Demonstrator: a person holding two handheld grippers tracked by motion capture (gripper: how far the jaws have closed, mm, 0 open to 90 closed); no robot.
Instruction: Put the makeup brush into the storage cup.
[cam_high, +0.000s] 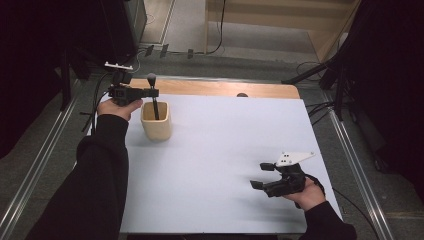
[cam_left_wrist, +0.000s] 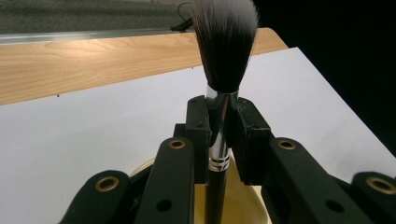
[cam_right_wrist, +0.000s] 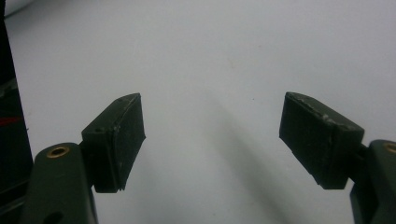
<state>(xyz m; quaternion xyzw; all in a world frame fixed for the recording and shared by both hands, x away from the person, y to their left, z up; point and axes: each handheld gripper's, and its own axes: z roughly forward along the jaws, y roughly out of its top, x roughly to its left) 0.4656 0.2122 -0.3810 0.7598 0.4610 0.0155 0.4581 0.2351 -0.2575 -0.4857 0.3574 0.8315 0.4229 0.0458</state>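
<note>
A makeup brush (cam_high: 154, 97) with a black handle, a silver ferrule and dark bristles stands upright, bristles up, its lower end inside a cream-coloured cup (cam_high: 156, 121) at the table's back left. My left gripper (cam_high: 153, 92) is shut on the brush just below the bristles, directly over the cup. In the left gripper view the brush (cam_left_wrist: 223, 70) rises between the two jaws of the gripper (cam_left_wrist: 221, 122), with the cup rim (cam_left_wrist: 254, 198) below. My right gripper (cam_high: 264, 175) hovers near the front right of the white sheet, open, holding nothing; the right gripper view shows the gripper (cam_right_wrist: 212, 140) over bare sheet.
A white sheet (cam_high: 220, 160) covers most of a wooden table (cam_high: 215, 88), whose bare strip runs along the back. Cables and dark stands lie on the floor beyond the table (cam_high: 320, 75). Metal rails (cam_high: 355, 155) run down both sides.
</note>
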